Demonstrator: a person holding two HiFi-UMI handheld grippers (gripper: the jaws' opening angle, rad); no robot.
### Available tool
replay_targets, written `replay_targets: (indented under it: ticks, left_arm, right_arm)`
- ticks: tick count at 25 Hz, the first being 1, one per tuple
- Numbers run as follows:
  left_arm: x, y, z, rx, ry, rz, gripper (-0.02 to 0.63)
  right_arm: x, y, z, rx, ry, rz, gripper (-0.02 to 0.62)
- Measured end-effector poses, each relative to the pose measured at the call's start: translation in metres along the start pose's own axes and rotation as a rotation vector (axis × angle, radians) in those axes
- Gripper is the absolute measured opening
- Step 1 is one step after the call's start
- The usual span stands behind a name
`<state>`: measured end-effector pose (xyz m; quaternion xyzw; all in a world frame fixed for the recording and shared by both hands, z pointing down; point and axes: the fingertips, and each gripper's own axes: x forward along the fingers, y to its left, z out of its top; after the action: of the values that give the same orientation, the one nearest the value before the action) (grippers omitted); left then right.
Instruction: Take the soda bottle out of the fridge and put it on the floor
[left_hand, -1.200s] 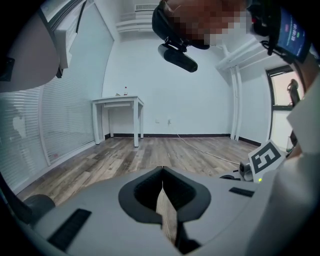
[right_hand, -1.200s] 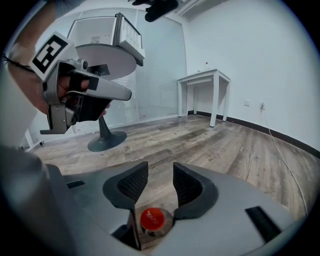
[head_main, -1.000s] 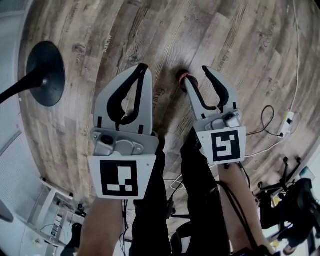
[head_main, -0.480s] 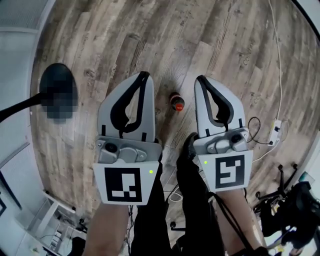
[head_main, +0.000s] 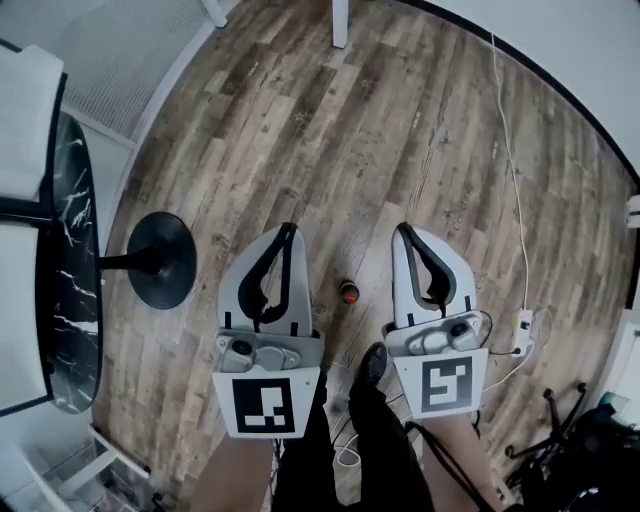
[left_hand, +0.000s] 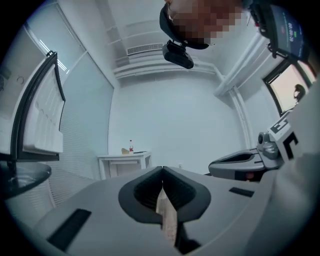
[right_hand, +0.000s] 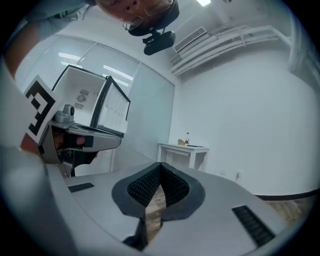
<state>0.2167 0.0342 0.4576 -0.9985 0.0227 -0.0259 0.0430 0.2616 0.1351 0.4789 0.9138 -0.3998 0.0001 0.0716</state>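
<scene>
The soda bottle (head_main: 349, 292), seen from above with its red cap, stands upright on the wood floor (head_main: 400, 120) in the gap between my two grippers and well below them. My left gripper (head_main: 289, 229) is shut with nothing in it; its pads meet in the left gripper view (left_hand: 162, 171). My right gripper (head_main: 402, 229) is also shut and empty, its ribbed pads touching in the right gripper view (right_hand: 160, 165). Neither gripper touches the bottle. The white fridge (right_hand: 87, 107) with its door open stands at the left of the right gripper view.
A black round stand base (head_main: 160, 262) and a dark marble tabletop (head_main: 68, 270) lie to the left. A power strip (head_main: 522, 322) with a white cable runs along the right. The person's shoe (head_main: 368, 366) is just behind the bottle. A white side table (right_hand: 183, 148) stands by the far wall.
The right gripper's jaws went from open beside the bottle's cap to shut and empty. Both grippers rose away from the floor. The bottle stays standing there and now looks smaller.
</scene>
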Motion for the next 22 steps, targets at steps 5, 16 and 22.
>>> replay_targets:
  ticks: [5,16,22]
  left_arm:
    - [-0.008,-0.004,0.119,0.01,-0.107,0.011,0.017]
    - [-0.073,-0.004,0.31,0.101,-0.219,0.143,0.017]
    - [-0.115,0.002,0.357,0.112,-0.209,0.198,0.017]
  right_arm:
    - [-0.015,-0.021,0.102,-0.007,-0.069,-0.011,0.012]
    - [-0.062,-0.041,0.305,-0.068,-0.241,0.014,0.012]
    - [-0.09,-0.03,0.375,-0.089,-0.295,0.043,0.012]
